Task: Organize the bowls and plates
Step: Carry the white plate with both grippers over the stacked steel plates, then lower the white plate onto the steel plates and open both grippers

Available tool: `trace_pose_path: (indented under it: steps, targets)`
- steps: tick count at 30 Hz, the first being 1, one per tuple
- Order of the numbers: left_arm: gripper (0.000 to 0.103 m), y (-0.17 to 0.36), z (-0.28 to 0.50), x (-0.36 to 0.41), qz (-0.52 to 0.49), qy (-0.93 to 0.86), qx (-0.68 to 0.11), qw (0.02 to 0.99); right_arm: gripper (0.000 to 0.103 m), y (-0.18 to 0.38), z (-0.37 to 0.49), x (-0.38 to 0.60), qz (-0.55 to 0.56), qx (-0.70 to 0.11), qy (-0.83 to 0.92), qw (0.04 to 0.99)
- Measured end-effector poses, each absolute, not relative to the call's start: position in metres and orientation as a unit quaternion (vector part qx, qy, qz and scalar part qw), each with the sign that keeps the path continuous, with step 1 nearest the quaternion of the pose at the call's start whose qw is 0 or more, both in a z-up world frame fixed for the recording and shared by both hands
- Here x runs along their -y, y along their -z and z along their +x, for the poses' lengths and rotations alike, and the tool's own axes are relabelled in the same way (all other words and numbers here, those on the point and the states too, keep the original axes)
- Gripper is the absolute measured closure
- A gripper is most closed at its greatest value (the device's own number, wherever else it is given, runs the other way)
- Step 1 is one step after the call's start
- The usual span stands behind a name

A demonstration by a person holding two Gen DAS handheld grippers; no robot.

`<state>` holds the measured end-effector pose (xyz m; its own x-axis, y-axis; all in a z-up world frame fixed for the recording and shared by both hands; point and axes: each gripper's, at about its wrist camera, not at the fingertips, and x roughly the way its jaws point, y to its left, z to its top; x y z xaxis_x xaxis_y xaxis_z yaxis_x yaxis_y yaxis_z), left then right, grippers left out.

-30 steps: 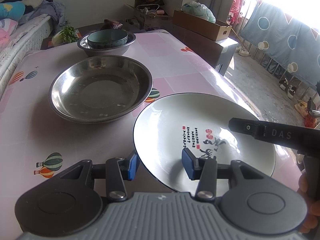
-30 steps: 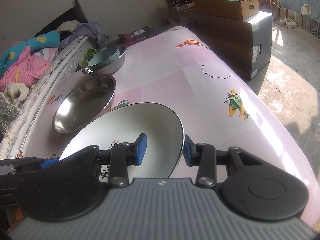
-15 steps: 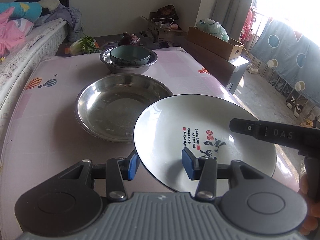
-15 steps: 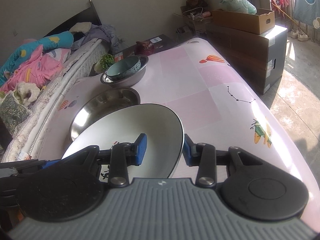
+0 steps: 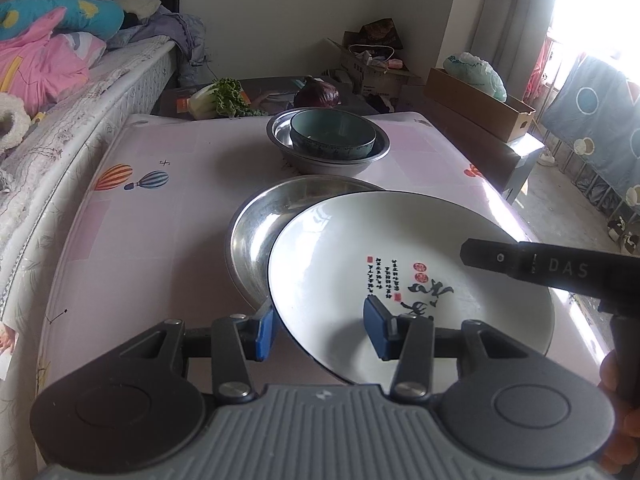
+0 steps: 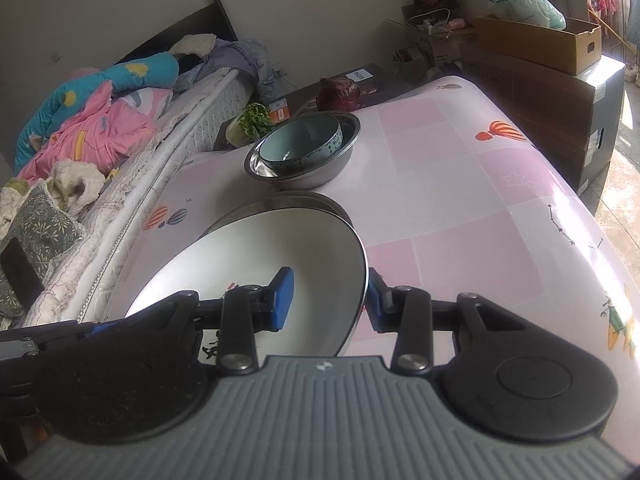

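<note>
The plate (image 5: 400,264) is held in the air over the table (image 5: 160,240), pinched at its rim from two sides: the left gripper (image 5: 318,334) has its fingers (image 5: 376,332) closed across the near-left rim, one pad under and one on the white face, and the right gripper (image 6: 328,298) grips the opposite rim the same way. The plate overlaps the near edge of the steel basin (image 5: 256,232), which lies directly beyond and partly under it. Further beyond the basin, a teal bowl (image 5: 332,136) sits nested in a steel bowl (image 5: 352,160).

Risks as I judge them:

- Both grips are thin pinches on a glazed, sloping rim. If the two hands drift apart or tilt differently, one pad could slide off and the plate would swing on the other grip, then drop onto the basin or table and chip.
- The plate's far edge is close to the basin rim. Lowering too early, or off-centre, would strike that rim and leave the plate perched crooked, or shove the light basin toward the nested bowls.
- Letting go with one hand before the plate rests flat in the basin would let it clatter down.
- Fingers under the rim could get trapped against the basin wall on release.
</note>
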<state>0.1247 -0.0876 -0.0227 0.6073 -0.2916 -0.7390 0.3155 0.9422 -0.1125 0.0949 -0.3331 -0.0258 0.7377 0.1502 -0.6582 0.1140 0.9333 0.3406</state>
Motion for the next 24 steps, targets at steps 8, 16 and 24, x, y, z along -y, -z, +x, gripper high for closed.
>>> trace_pose_path:
  steps: [8,16,24]
  targets:
    - [0.057,0.035,0.152,0.082,0.016,0.156,-0.425,0.891,0.066,0.042,0.129,0.326,0.184,-0.385,-0.016,0.904]
    - [0.057,0.046,0.169,0.084,0.022,0.156,-0.438,0.885,0.066,0.055,0.150,0.324,0.177,-0.399,-0.015,0.900]
    - [0.057,0.048,0.172,0.090,0.035,0.152,-0.435,0.887,0.064,0.059,0.163,0.327,0.163,-0.407,-0.012,0.899]
